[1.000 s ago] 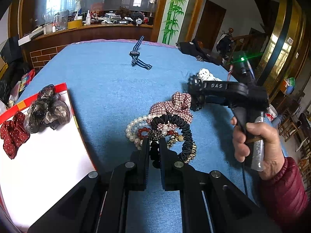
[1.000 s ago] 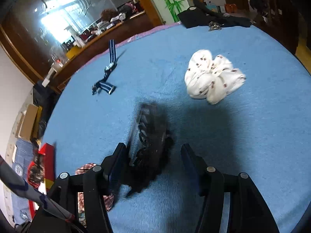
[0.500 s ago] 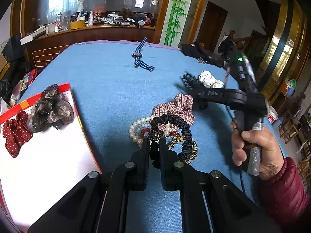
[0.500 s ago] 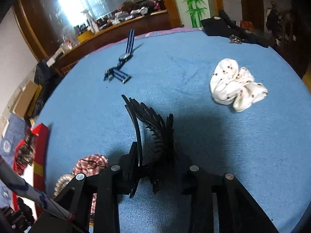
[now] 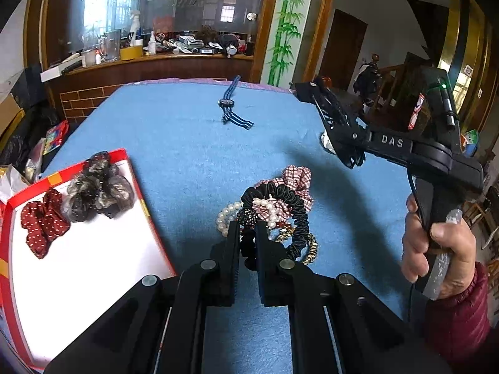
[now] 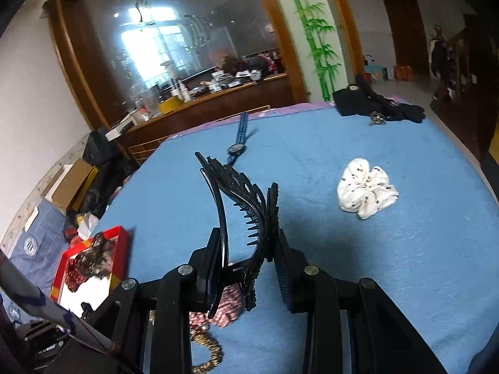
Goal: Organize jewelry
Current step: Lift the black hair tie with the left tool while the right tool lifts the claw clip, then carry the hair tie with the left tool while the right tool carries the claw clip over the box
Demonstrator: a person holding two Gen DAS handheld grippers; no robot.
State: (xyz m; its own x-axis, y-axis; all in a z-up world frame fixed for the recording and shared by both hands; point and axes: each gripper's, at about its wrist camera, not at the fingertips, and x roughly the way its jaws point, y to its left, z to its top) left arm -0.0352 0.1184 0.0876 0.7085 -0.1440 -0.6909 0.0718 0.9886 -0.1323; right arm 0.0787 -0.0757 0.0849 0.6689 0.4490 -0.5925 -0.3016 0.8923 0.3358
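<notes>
Right tongs [image 6: 246, 268] clenched on black toothed plastic hair clip [image 6: 246, 205], centre frame, above blue-covered counter [image 6: 389, 265]. Left tongs [image 5: 248, 243] clenched on black satin scrunchie [image 5: 280, 215], lower centre, beside red-rimmed white tray [image 5: 93, 268].

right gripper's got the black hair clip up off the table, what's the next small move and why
Probably carry the black hair clip, clamped in the right gripper, leftward over the red-rimmed box. Two scrunchies already lie in the box, and the clip hangs clear of the blue cloth.
</notes>
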